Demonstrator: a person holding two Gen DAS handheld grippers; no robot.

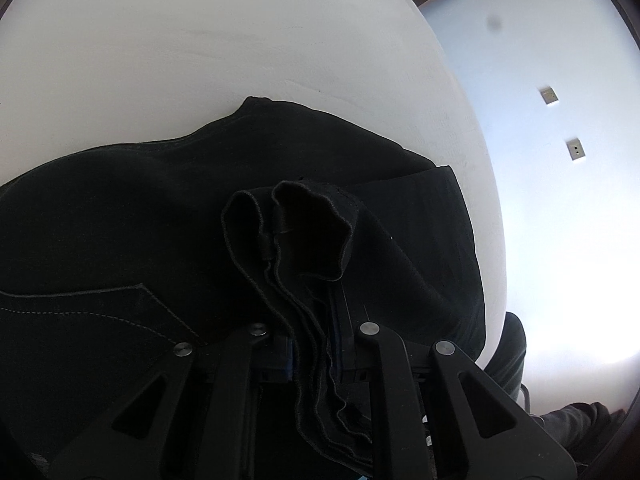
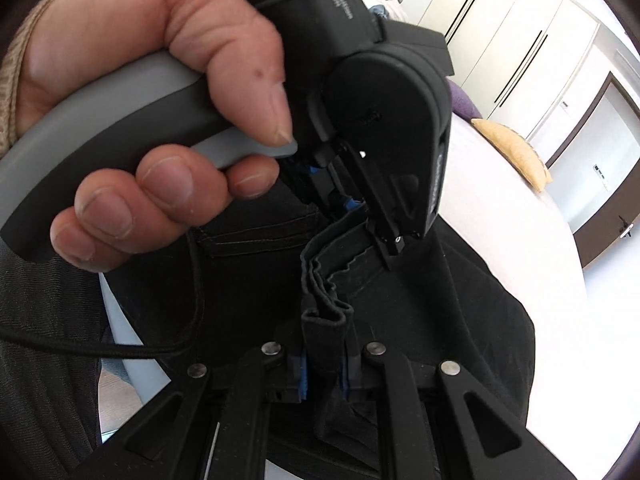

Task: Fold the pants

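Both the left claw (image 1: pixel 312 344) and right claw (image 2: pixel 324 364) clenched the pants (image 1: pixel 120 220) hem; carrying it level would keep the fold square.

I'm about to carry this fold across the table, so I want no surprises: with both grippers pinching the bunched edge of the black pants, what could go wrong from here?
1. The left gripper and right gripper each clamp several stacked hem layers of the black pants; an inner layer might slip free and skew the fold.
2. The two grippers sit close together, so they may collide.
3. Fabric lies near the white table edge and could slide off.
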